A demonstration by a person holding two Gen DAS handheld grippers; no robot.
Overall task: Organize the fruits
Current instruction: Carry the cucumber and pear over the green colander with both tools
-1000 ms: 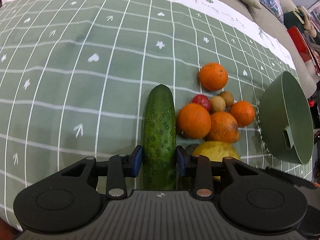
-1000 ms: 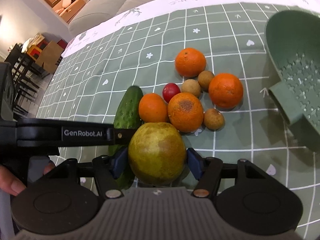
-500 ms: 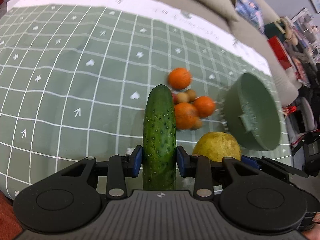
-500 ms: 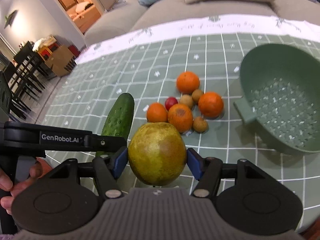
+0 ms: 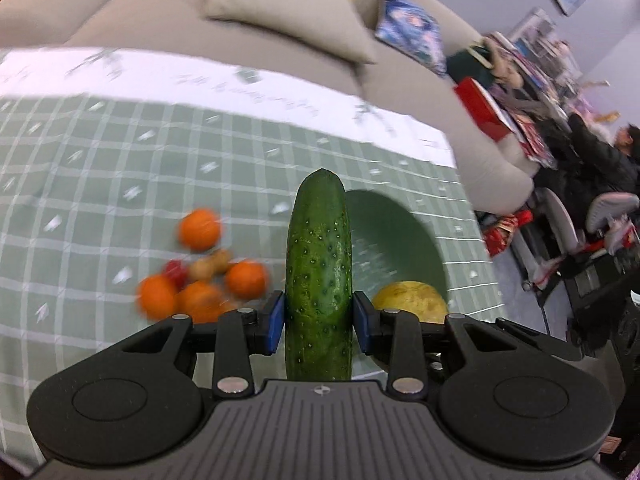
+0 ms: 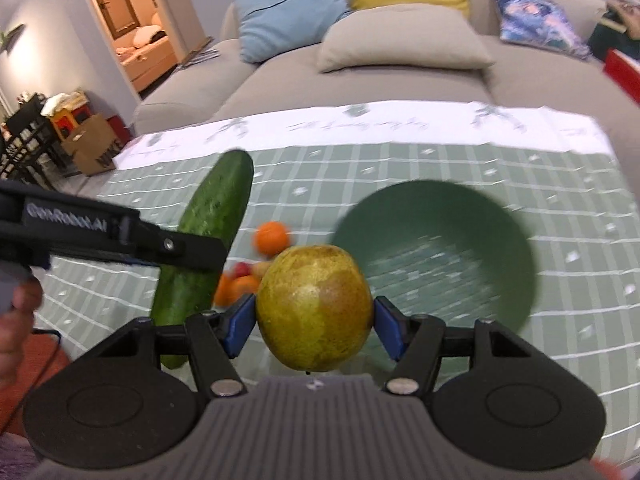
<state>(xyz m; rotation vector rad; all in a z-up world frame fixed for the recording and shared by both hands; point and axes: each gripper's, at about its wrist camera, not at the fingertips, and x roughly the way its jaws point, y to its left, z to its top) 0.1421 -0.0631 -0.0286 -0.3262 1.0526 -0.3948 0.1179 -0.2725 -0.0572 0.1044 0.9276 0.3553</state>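
Tablecloth [image 5: 100, 168] of green fabric with a white grid fills the left half of the left wrist view, its white printed border running along the top edge where it meets a grey upholstered sofa [image 5: 280, 64]; the broad stretch at left and upper left of the frame carries nothing but the cloth's small white motifs. Left of centre, low in that view, lies a blurred cluster of round oranges [image 5: 200, 234] with a small red fruit [image 5: 176, 270] and pale brown ones among them, all resting on the cloth. At centre the left gripper [image 5: 319, 322] grasps a long, dark green, bumpy cucumber [image 5: 319, 264], its blue pads pressed against both sides, the cucumber pointing up the frame clear of the cloth. Behind it, to the right, sits a smooth, round green colander [image 5: 404, 232], near the table's right edge. In the right wrist view the cucumber [image 6: 216, 208] slants at left, crossed by the black finger of the left gripper. At lower centre the right gripper [image 6: 314, 326] is clamped on a rounded, yellow-green, speckled pear [image 6: 314, 306], held above the cloth. Right of it the colander [image 6: 440, 248] shows a perforated floor, with bare cloth between its rim and the frame's right side.
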